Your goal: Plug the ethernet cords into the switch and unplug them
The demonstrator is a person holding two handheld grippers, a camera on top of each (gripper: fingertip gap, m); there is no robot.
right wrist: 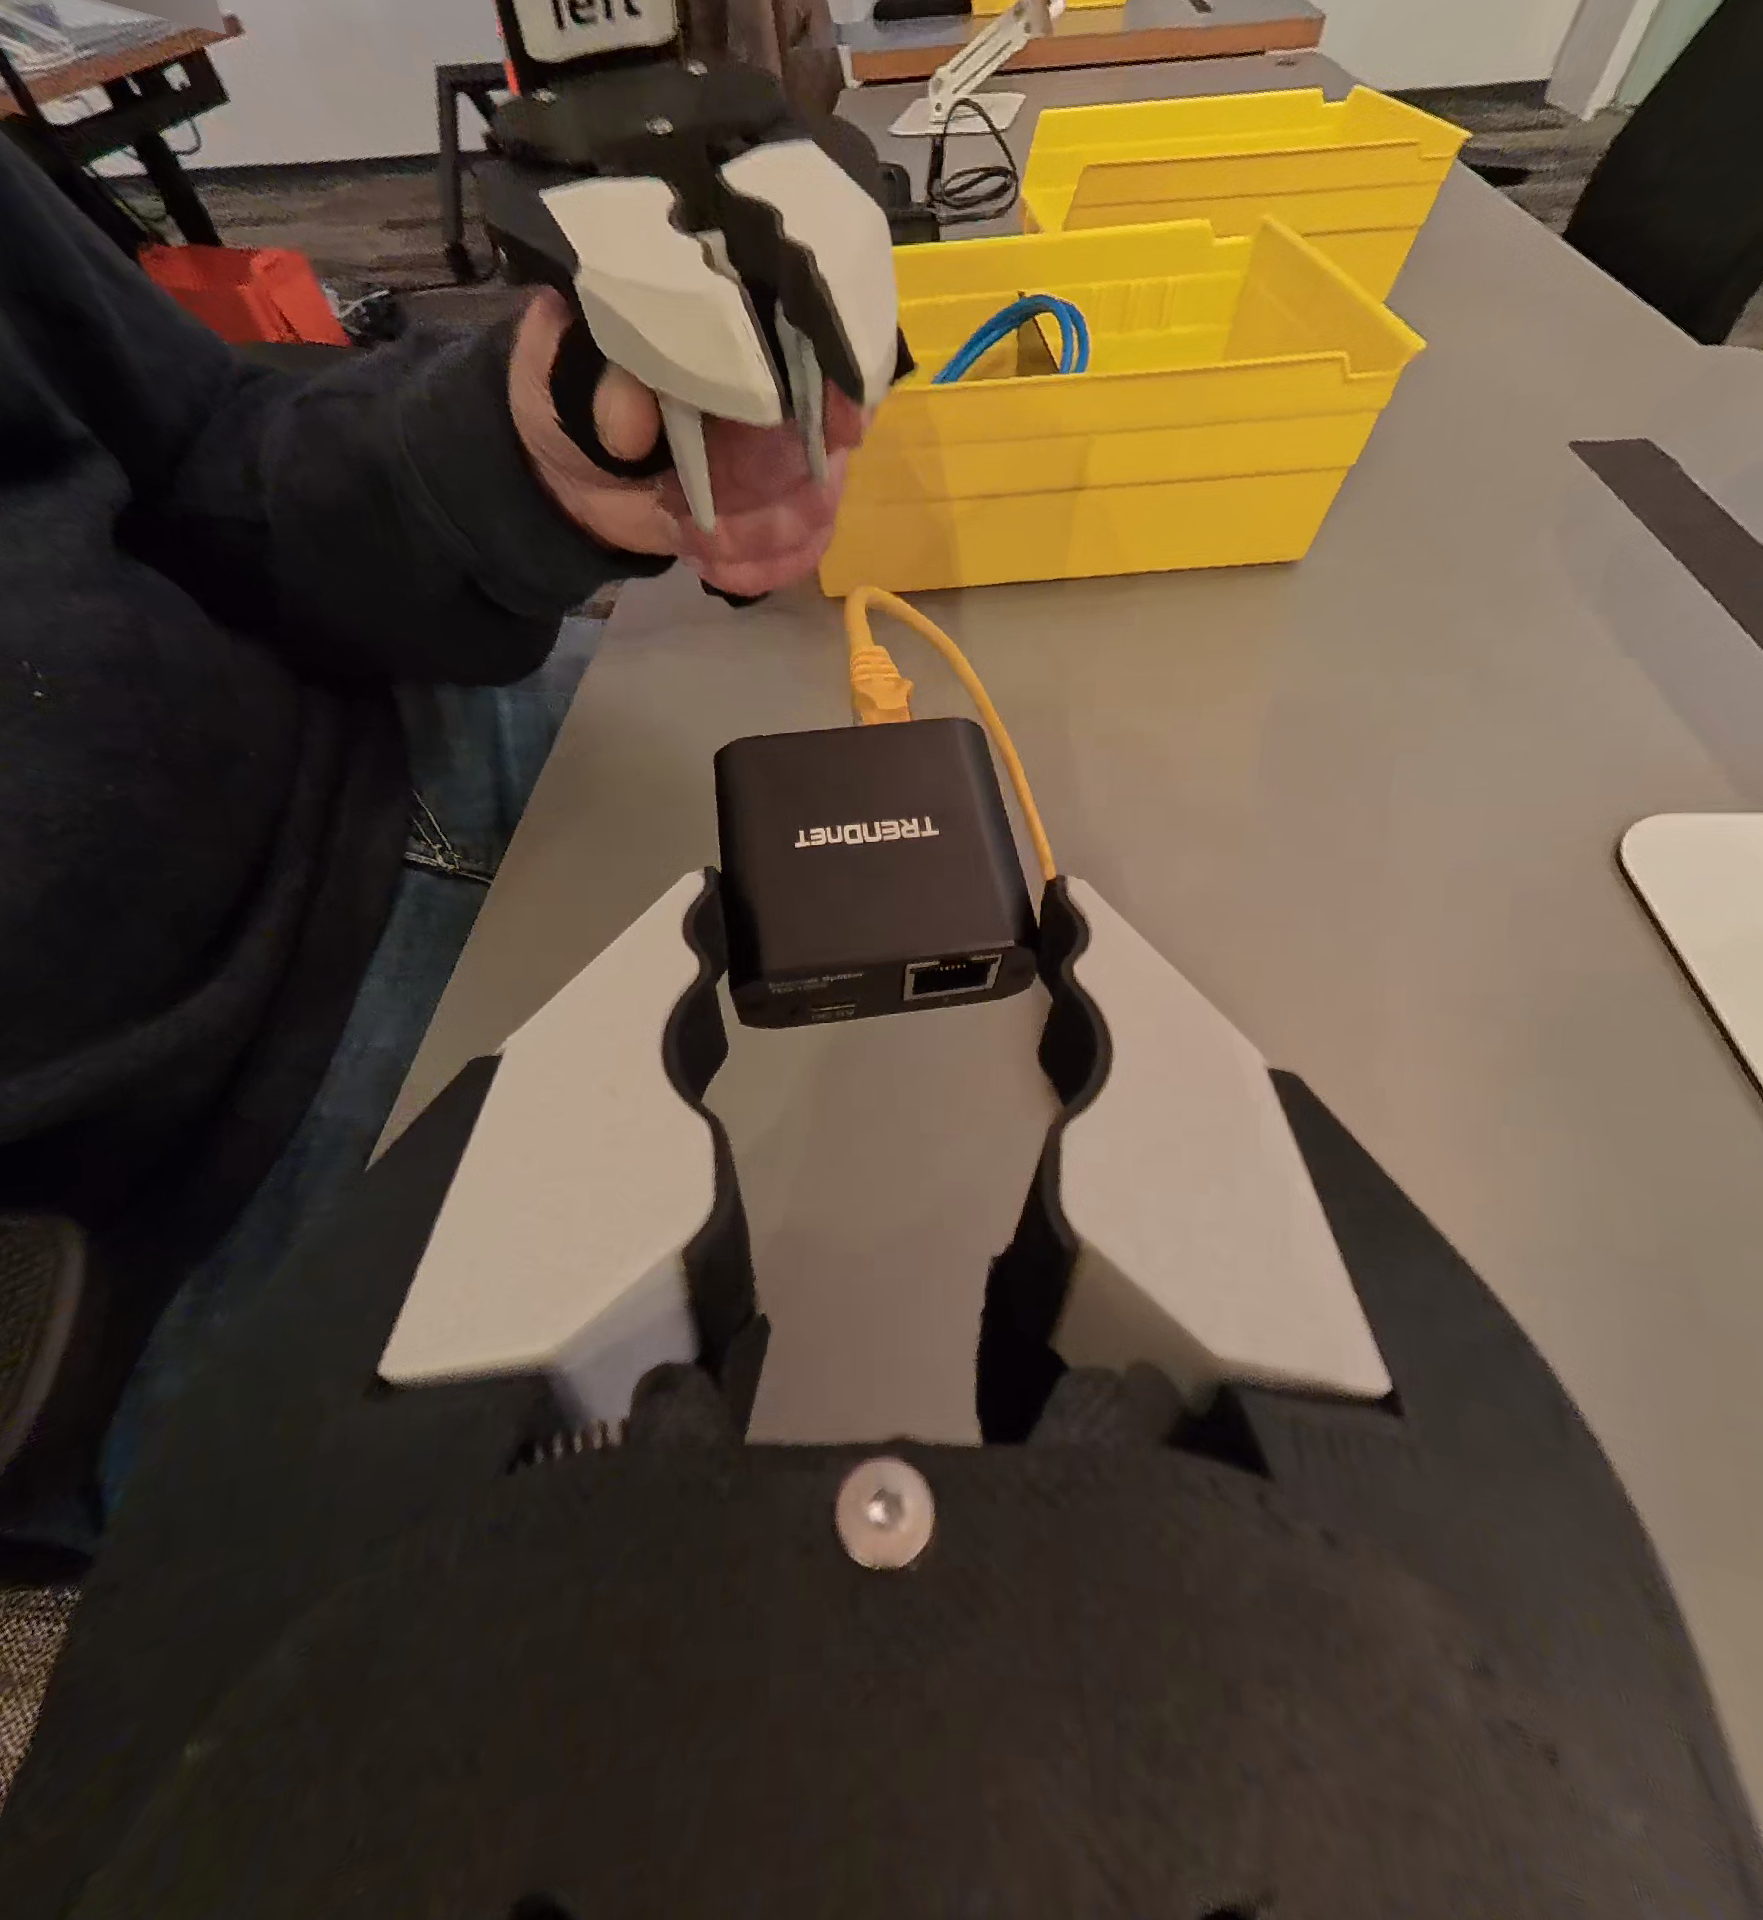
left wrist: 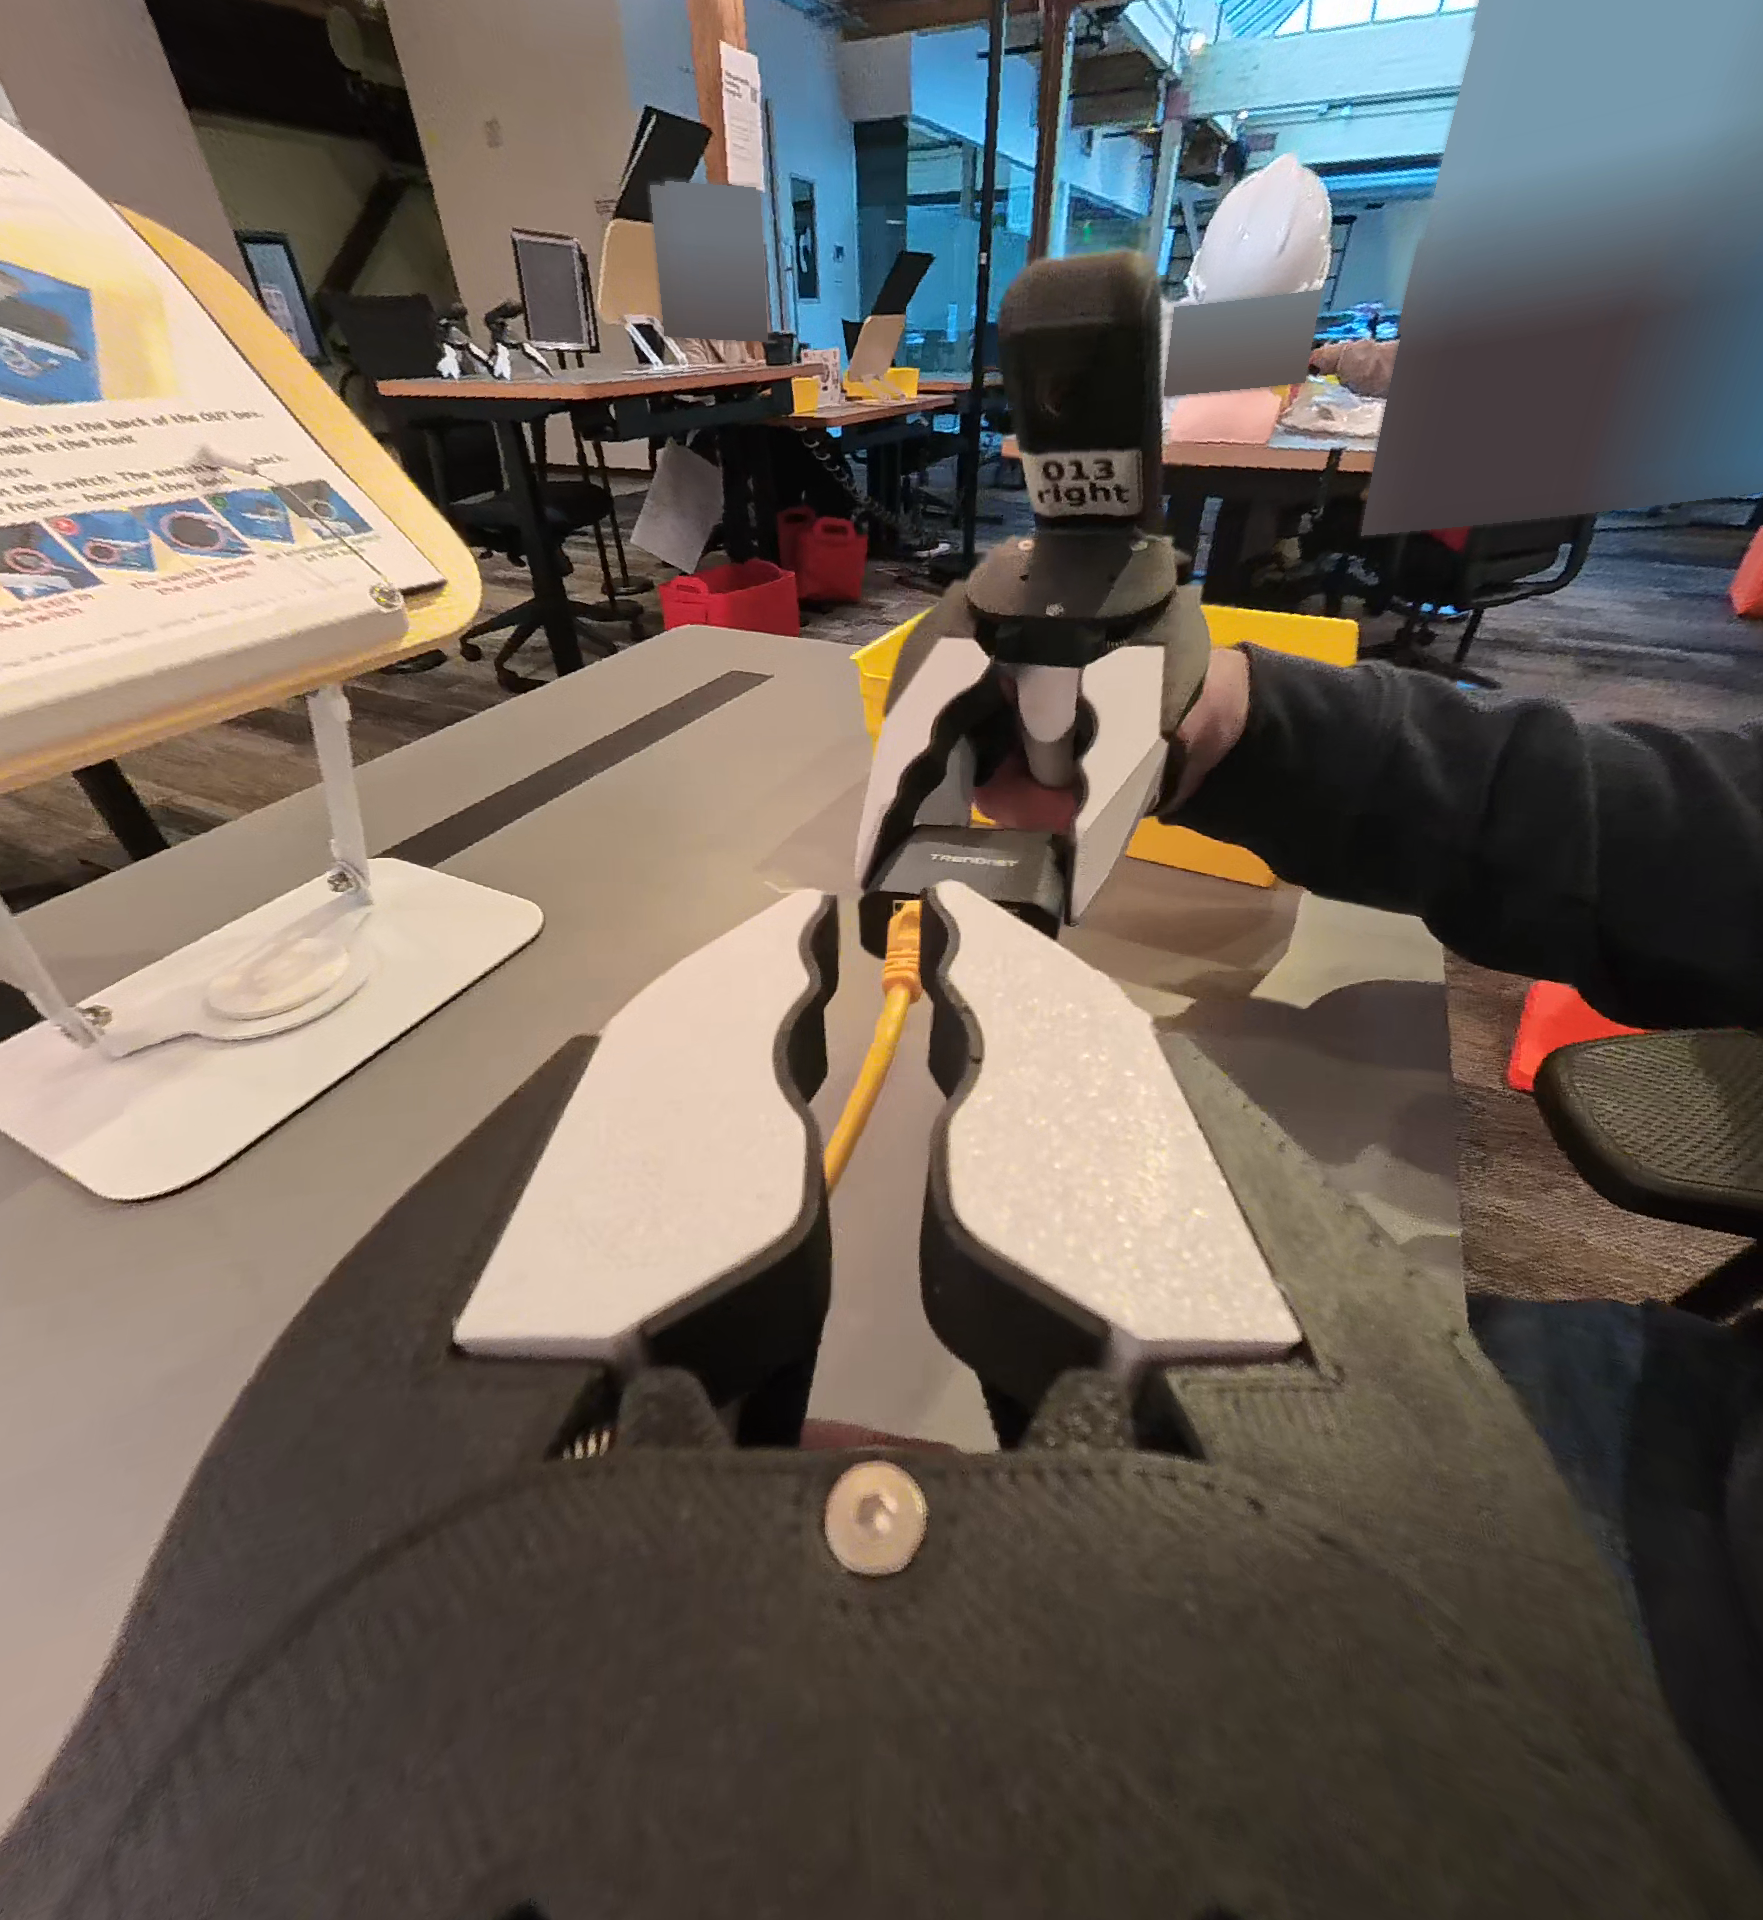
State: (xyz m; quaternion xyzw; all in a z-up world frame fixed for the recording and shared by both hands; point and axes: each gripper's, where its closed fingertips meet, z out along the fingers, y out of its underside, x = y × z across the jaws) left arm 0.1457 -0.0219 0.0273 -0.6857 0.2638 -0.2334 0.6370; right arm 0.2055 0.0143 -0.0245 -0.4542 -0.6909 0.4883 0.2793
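Observation:
A small black switch (right wrist: 856, 831) lies on the grey table (right wrist: 1324, 727). A yellow ethernet cord (right wrist: 970, 686) is plugged into its far side, loops back along the switch and vanishes under my right finger. The port facing the right wrist camera (right wrist: 950, 977) is empty. My right gripper (right wrist: 882, 914) is shut on the switch's two sides; it also shows in the left wrist view (left wrist: 968, 902), over the switch (left wrist: 970, 860). My left gripper (left wrist: 885, 902) is slightly open and empty, held above the cord (left wrist: 872, 1070); the right wrist view shows it (right wrist: 823, 400) raised off the table.
Two yellow bins (right wrist: 1116, 468) stand behind the switch; the nearer holds a blue cord (right wrist: 1022, 332). An instruction board on a white stand (left wrist: 233, 987) is at the table's left. The table edge and the person's dark sleeve (right wrist: 337, 499) are close by. About 10 cm separates my left fingertips from my right.

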